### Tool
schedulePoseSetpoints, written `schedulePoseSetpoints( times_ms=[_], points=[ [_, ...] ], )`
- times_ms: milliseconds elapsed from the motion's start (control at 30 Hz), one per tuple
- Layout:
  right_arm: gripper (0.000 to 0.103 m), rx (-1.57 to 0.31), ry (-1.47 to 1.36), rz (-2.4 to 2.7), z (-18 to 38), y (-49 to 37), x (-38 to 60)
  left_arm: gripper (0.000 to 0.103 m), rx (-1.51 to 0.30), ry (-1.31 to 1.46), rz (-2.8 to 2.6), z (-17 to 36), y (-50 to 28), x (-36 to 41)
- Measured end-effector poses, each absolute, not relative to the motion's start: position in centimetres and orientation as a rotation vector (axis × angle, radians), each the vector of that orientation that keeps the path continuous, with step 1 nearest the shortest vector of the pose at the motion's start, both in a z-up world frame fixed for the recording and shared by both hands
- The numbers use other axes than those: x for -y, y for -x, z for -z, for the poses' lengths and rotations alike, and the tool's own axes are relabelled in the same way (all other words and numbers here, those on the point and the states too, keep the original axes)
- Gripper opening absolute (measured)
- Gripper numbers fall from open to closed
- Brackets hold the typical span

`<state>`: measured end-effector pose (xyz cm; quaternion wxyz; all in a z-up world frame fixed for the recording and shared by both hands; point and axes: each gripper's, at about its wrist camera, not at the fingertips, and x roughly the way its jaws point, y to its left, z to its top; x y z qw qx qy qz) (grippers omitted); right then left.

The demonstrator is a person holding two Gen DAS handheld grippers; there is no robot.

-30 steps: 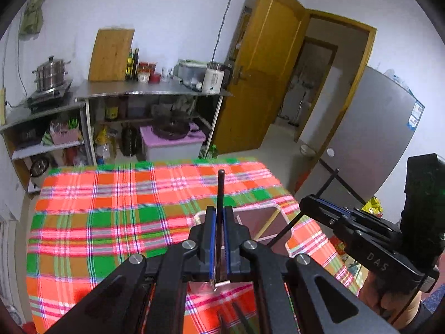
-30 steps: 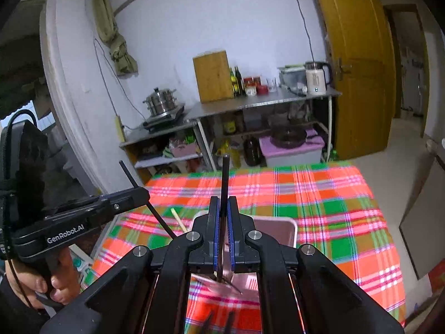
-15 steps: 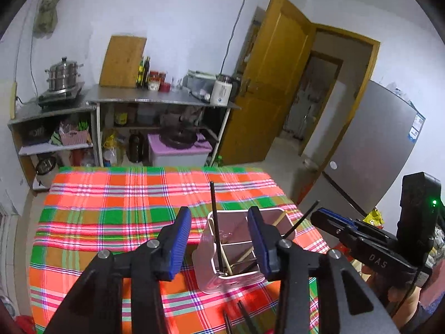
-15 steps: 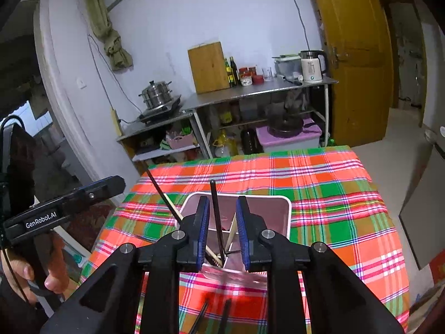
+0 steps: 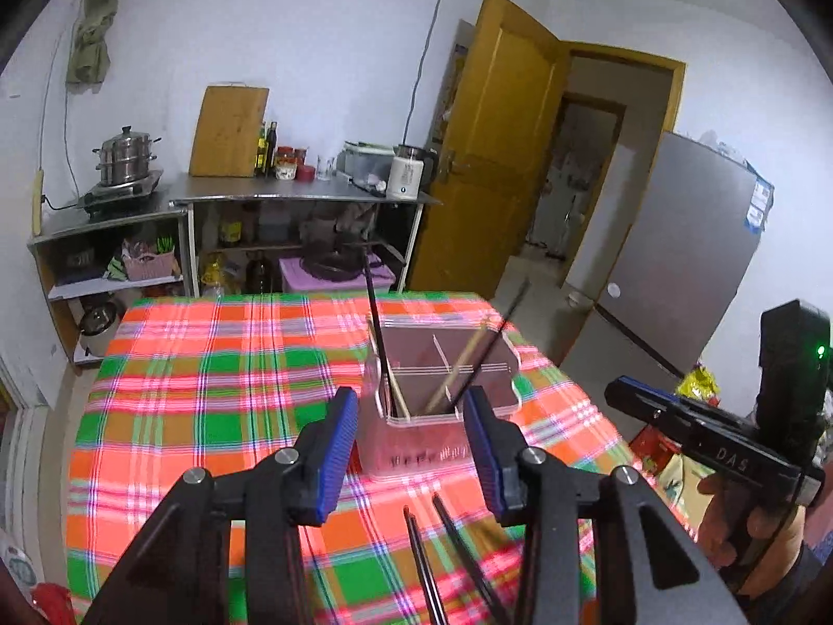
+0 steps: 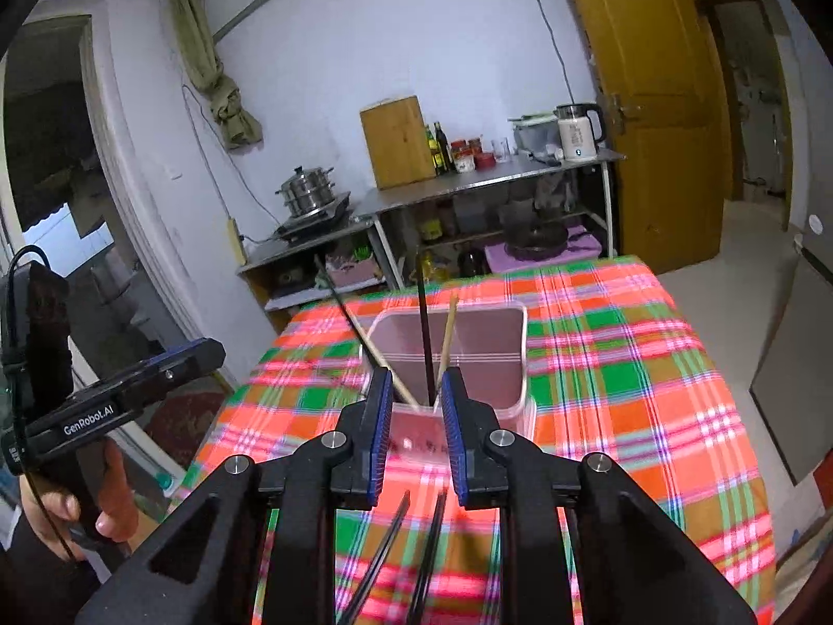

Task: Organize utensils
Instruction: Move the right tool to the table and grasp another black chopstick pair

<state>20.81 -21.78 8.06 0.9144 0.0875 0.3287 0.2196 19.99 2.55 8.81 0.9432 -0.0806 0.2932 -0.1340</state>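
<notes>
Both my tools, the left tool [image 5: 411, 435] and the right tool [image 6: 415, 429], are open and hold nothing. Four sticks stand in the box [image 5: 416, 445] on the table [image 5: 208, 390]. Two black sticks [image 6: 401, 557] (right under my tools) still need picking up.

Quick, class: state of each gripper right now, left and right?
Left gripper: open, holding nothing.
Right gripper: open, holding nothing.

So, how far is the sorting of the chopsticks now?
Done: four chopsticks stand in the clear container, two black, two wooden, among them a black chopstick. In hand: nothing; the left tool and right tool are both open and empty. Left: the two black chopsticks lying on the checked cloth.
</notes>
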Motion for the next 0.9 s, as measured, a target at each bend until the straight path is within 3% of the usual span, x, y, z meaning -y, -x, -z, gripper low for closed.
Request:
schedulePoseSetpoints(
  times_ms=[467, 900],
  points=[
    [0.020, -0.781, -0.167, -0.445, -2.4, -15.7, 22.6, 0.042, -0.711, 0.199, 0.275, -1.3, -13.9, -2.1],
    [0.020, -0.912, -0.162, -0.461, 3.0, -16.2, 20.7, 0.042, -0.842, 0.208, 0.253, 4.2, -14.6, -1.6]
  ],
)
